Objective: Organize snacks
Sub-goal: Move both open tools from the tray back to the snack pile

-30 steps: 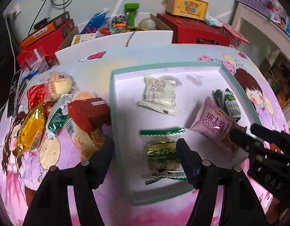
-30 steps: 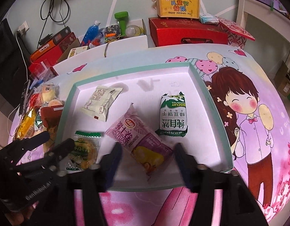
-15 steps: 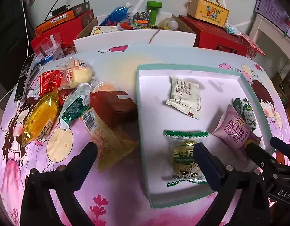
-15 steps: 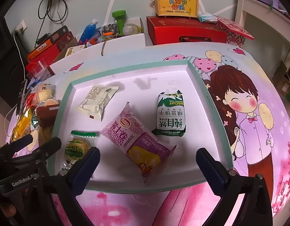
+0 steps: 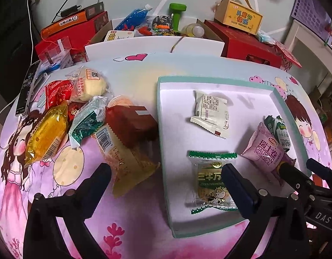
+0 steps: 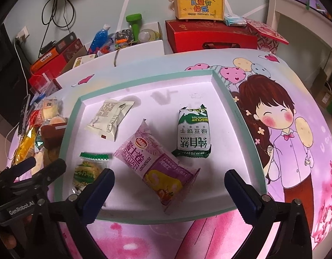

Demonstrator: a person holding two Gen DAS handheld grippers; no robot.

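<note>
A shallow white tray with a teal rim (image 5: 160, 116) (image 6: 241, 116) lies on the cartoon tablecloth. In it lie a white pack (image 5: 211, 112) (image 6: 110, 118), a green-edged pack (image 5: 211, 181) (image 6: 88, 172), a pink Swiss-roll pack (image 5: 267, 153) (image 6: 153, 159) and a green biscuit pack (image 5: 278, 129) (image 6: 193, 136). My left gripper (image 5: 166, 172) is wide open astride the tray's left rim, its right finger over the green-edged pack. My right gripper (image 6: 169, 179) is wide open above the pink pack's near end, apart from it. Left of the tray lies a pile of snacks.
The pile holds a yellow pack (image 5: 45, 133), a green pack (image 5: 88, 123), a brown box (image 5: 129, 123), a tan pack (image 5: 125, 161), a red pack (image 5: 58, 90) and a bun (image 5: 88, 84). Red boxes (image 6: 211, 36), a yellow gift box (image 6: 199, 6) and clutter line the far edge.
Both grippers have spread from half open to wide open around the packs lying in the tray. The left wrist view has swung left and now takes in more of the pile.
</note>
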